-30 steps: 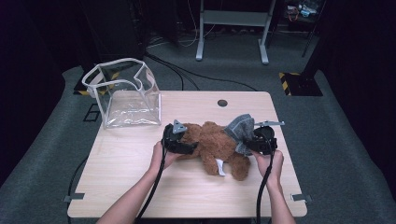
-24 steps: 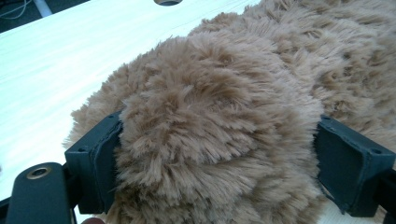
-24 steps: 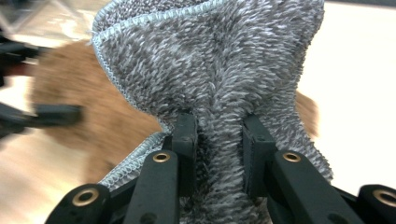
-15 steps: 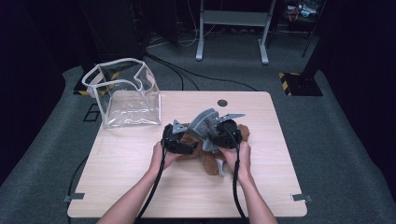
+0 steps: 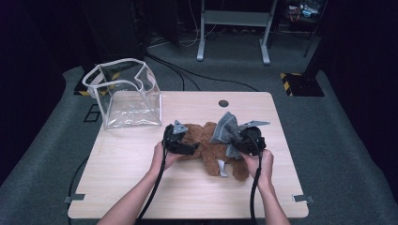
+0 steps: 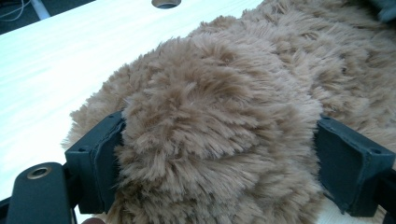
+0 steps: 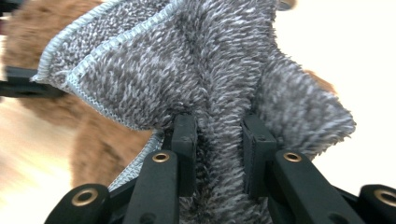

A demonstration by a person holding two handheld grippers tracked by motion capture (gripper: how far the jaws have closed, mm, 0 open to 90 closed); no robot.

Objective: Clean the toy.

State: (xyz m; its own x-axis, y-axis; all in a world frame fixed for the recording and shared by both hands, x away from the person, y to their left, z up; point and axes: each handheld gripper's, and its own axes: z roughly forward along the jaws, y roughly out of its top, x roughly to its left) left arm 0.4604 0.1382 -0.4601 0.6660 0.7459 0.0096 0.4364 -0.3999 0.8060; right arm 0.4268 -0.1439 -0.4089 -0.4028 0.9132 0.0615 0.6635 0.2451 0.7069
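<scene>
Since the earlier high-view frames, the right gripper [image 5: 237,143] has carried its grey cloth in toward the toy's middle and back out to the person's right; the left gripper [image 5: 185,146] has kept its place. In the right gripper view, the right gripper [image 7: 219,156] has its jaws drawn close together, pinching a bunched fold of the grey cloth [image 7: 210,65], whose stitched edge rises above the jaws. In the left gripper view, the left gripper [image 6: 215,158] stands wide, with both pads pressed into one rounded, furry end of the brown plush toy [image 6: 219,121]. Seen from the high view, the brown plush toy [image 5: 211,150] lies on the surface [image 5: 141,187] at its middle, between the two hands, with the grey cloth [image 5: 225,129] standing up over its right part. Its long axis runs left to right across the surface; the held end points to the person's left. To work the cloth well, the left grip should probably hold the toy steady while the right one moves the fold slowly, keeping it taut. A clear bag [image 5: 124,96] stands open at the far left, well apart.
</scene>
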